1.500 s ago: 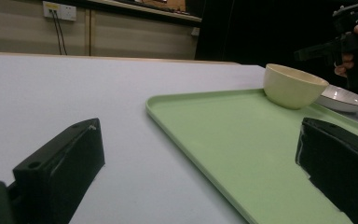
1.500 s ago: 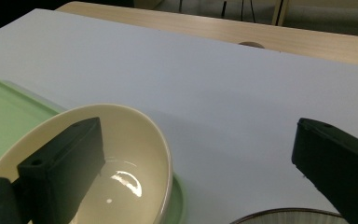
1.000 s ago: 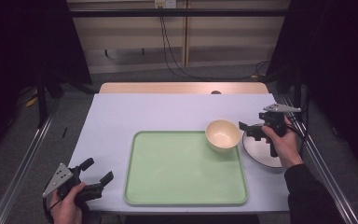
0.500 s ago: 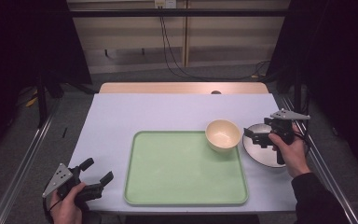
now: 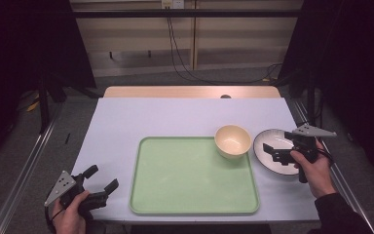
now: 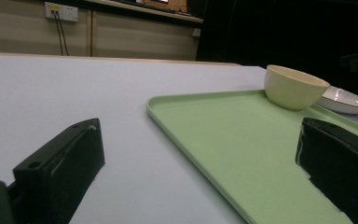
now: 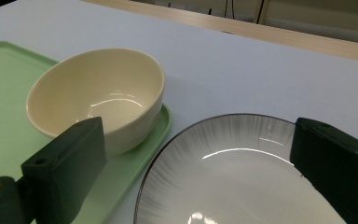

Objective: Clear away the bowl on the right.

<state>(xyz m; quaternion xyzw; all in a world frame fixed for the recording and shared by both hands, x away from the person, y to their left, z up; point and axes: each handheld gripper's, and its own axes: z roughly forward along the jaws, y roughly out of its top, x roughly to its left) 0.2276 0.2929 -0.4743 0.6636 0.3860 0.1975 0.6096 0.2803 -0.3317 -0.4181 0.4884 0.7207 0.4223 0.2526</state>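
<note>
A cream bowl point(image 5: 232, 140) sits on the far right corner of the green tray point(image 5: 185, 180); it also appears as the cream bowl point(image 7: 98, 98) and the cream bowl point(image 6: 293, 86). A white dark-rimmed plate point(image 5: 269, 146) lies on the table just right of the tray, close up as the plate point(image 7: 233, 172). My right gripper point(image 5: 275, 155) hovers open over the plate, jaws apart with nothing between them. My left gripper point(image 5: 100, 181) rests open at the table's near left corner, left of the green tray point(image 6: 242, 144).
The pale table point(image 5: 175, 119) has a wooden strip along its far edge. Cables hang down the wall behind it. Metal rails run along both sides of the table.
My right gripper has drawn back from the bowl, moving right and toward the near edge to sit over the plate. The left gripper has not moved.
</note>
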